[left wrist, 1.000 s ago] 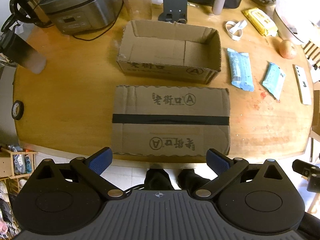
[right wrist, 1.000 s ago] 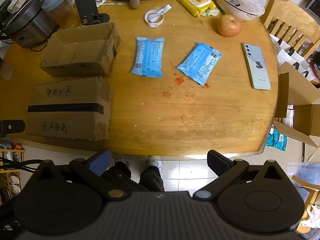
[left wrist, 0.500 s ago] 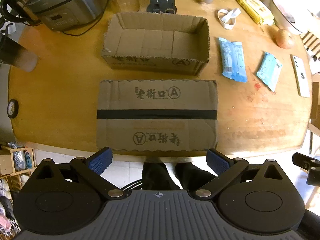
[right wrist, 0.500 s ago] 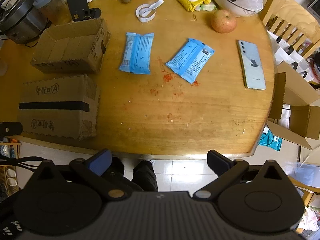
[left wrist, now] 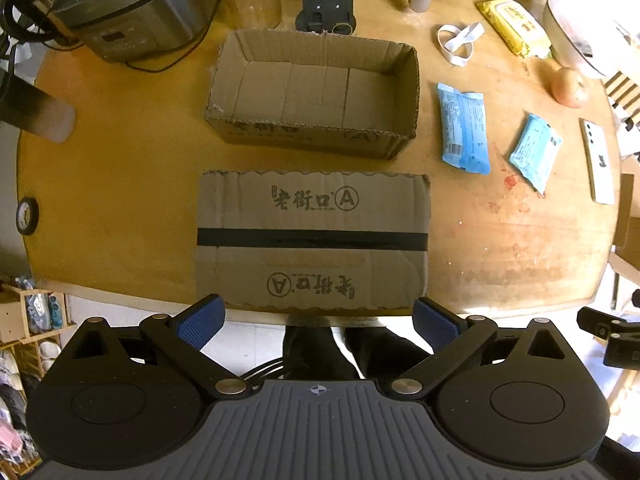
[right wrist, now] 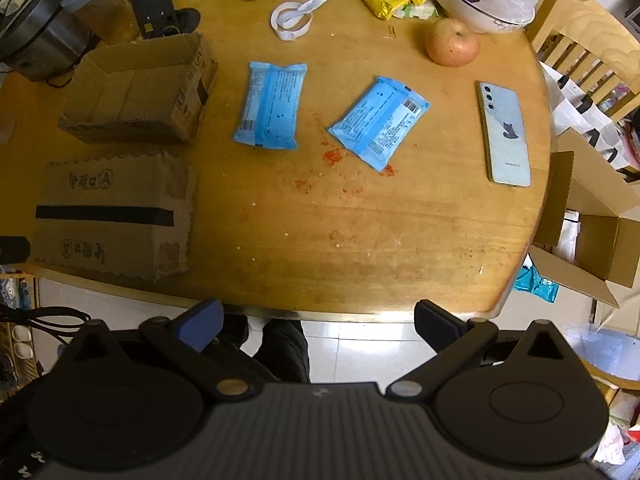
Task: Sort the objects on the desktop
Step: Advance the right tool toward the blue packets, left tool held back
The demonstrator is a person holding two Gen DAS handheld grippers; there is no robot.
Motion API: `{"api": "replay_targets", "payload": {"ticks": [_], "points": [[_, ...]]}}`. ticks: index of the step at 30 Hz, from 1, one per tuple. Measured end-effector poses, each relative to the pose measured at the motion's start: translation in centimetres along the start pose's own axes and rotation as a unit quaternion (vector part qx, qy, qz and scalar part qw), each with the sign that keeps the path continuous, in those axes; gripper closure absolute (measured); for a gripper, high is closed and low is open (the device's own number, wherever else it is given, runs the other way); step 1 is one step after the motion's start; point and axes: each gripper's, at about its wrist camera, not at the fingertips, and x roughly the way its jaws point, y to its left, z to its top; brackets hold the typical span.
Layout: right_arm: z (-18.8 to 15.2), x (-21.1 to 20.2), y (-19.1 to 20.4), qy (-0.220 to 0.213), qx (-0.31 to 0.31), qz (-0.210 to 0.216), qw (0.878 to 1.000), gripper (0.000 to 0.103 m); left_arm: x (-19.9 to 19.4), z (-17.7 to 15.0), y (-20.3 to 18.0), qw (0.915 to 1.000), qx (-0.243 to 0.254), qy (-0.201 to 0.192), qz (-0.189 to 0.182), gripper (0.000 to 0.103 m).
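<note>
Round wooden tabletop. An inverted taped carton lies at the near edge; behind it an open cardboard box shows a bare floor, mouth up, ready to receive. Two blue packets lie apart mid-table; a phone lies toward the right edge. Left gripper and right gripper hover off the near edge, tongs spread, gripping nothing.

both wrists above table, shared boxes
</note>
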Motion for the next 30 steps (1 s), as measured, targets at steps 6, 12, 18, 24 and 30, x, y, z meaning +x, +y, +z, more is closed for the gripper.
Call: {"api": "replay_targets", "payload": {"ticks": [6, 12, 18, 24, 30], "points": [[0.7, -0.1, 0.2, 0.003, 0.008, -0.001, 1.000, 0.000, -0.2, 0.9, -0.2, 0.9998, 0.017, -0.006, 0.000, 0.000], [0.8, 0.3, -0.2, 0.003, 0.026, -0.005, 1.000, 0.000, 0.1, 1.2, -0.6, 0.9996, 0.027, -0.002, -0.002, 0.000], [0.6, 1.0, -1.0, 0.001, 0.035, -0.009, 0.999, 0.000, 0.5, 1.3, -1.0, 0.9995, 0.031, 0.003, -0.006, 0.000], [0.6, 1.5, -2.2, 0.000, 0.045, -0.017, 0.999, 0.000, 0.6, 1.3, -1.3, 0.9995, 0.029, 0.003, -0.008, 0.000], [0.5, 2.1, -3.2, 0.004, 0.047, -0.022, 0.999, 0.000, 0.7, 1.2, -1.4, 0.9997, 0.025, 0.004, -0.006, 0.000]]}}
